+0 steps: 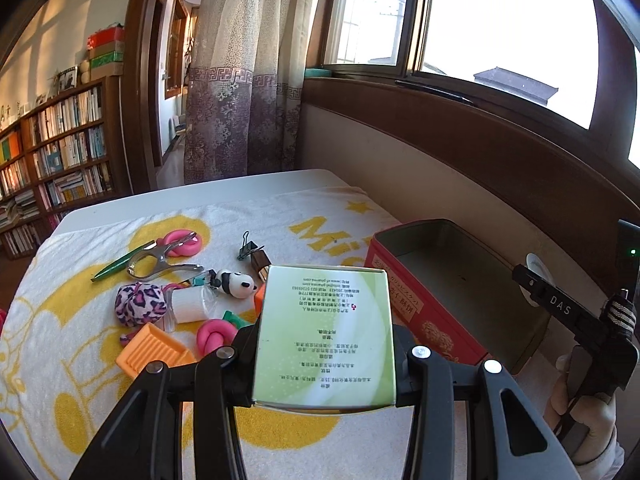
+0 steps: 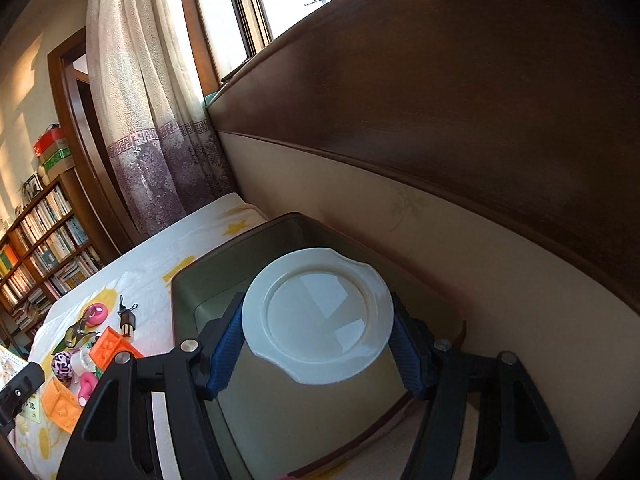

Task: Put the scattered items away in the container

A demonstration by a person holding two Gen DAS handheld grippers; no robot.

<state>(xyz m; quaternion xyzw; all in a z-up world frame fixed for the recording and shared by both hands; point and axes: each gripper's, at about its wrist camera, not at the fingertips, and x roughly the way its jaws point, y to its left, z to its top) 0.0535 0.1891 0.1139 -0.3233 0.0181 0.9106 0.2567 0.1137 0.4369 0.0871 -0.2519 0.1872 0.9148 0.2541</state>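
Observation:
My left gripper [image 1: 325,360] is shut on a green printed box [image 1: 324,320], held above the towel just left of the red tin [image 1: 404,300]. The tin shows an empty grey inside. My right gripper [image 2: 318,344] is shut on a white round disc [image 2: 320,316], its blue pads [image 2: 228,340] pressing on both edges, above the tin's open inside [image 2: 192,280]. In the left wrist view the right gripper [image 1: 560,308] is at the tin's right side, held by a person's hand.
Loose on the yellow-and-white towel [image 1: 100,360] lie pink knots [image 1: 214,336], a panda figure [image 1: 238,284], a leopard-print ball [image 1: 140,302], orange blocks [image 1: 154,348], a binder clip [image 1: 248,246], a green pen [image 1: 116,266] and a metal clamp [image 1: 160,264]. A wall runs right behind the tin.

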